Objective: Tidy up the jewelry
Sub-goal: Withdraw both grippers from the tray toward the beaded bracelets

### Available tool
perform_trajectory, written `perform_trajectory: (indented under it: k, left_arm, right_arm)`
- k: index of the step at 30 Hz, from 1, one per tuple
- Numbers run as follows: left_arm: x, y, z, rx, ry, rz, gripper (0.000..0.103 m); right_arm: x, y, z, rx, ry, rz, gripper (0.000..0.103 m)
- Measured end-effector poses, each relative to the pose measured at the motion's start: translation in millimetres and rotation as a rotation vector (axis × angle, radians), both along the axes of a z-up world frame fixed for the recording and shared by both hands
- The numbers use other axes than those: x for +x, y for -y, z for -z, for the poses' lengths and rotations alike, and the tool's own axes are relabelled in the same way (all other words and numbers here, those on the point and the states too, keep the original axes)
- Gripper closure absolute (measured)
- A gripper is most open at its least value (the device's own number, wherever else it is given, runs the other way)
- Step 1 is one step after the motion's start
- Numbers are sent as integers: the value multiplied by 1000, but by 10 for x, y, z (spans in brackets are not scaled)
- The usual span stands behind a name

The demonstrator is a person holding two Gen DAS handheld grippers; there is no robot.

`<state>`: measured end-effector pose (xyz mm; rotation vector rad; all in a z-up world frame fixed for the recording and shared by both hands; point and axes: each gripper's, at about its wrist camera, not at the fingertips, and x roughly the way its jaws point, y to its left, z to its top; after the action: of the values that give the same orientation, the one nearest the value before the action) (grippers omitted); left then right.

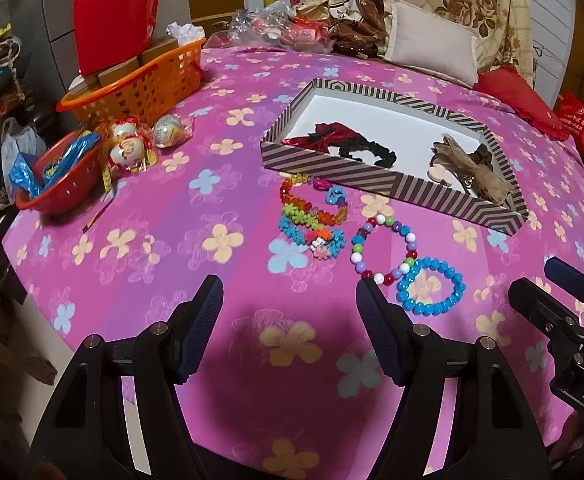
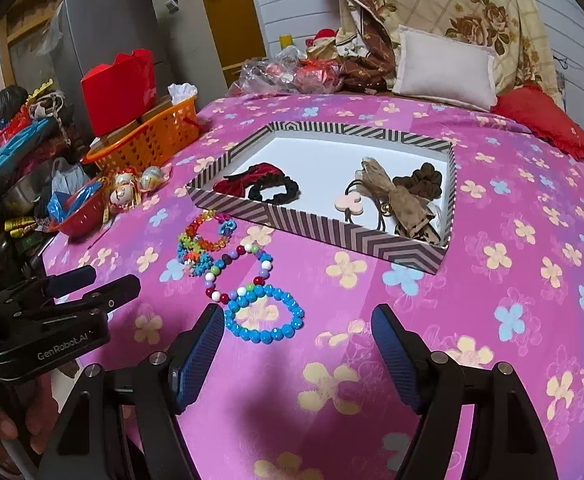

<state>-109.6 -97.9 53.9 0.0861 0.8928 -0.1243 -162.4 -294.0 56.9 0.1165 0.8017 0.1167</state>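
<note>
Bracelets are lying on the pink flowered bedspread (image 2: 492, 184) beside the striped cardboard tray (image 2: 332, 228); we are hovering both released tools, right tool (image 2: 298, 354) nearest the blue beaded bracelet (image 2: 263, 312), left tool (image 1: 289, 328) waiting.

Bracelets (image 1: 430, 287) lie before the tray (image 1: 388, 184); basket (image 1: 139, 88) far left.

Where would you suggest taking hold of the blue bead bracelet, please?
Pinch the near arc of the blue bead bracelet, coming down from above with one finger inside the ring and one outside. It lies flat on the bedspread, its far-left side touches the multicolour bead bracelet, and the right gripper is open beside it.
</note>
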Motion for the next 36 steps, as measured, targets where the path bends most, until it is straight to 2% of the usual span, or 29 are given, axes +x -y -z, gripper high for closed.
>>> perform_trajectory:
  k: [4, 8, 22, 36]
  left_arm:
    - [-14, -14, 25, 1, -4, -5, 34]
    - [-15, -24, 52, -2, -14, -8, 34]
    - [-8, -23, 141, 7, -32, -14, 34]
    - [140, -258, 320, -33, -93, -68, 34]
  right_arm:
    - [12, -27, 27, -9, -10, -9, 29]
    - [13, -40, 46, -18, -11, -12, 22]
    - [39, -43, 130, -12, -41, -26, 22]
    - [126, -81, 318, -25, -78, -47, 22]
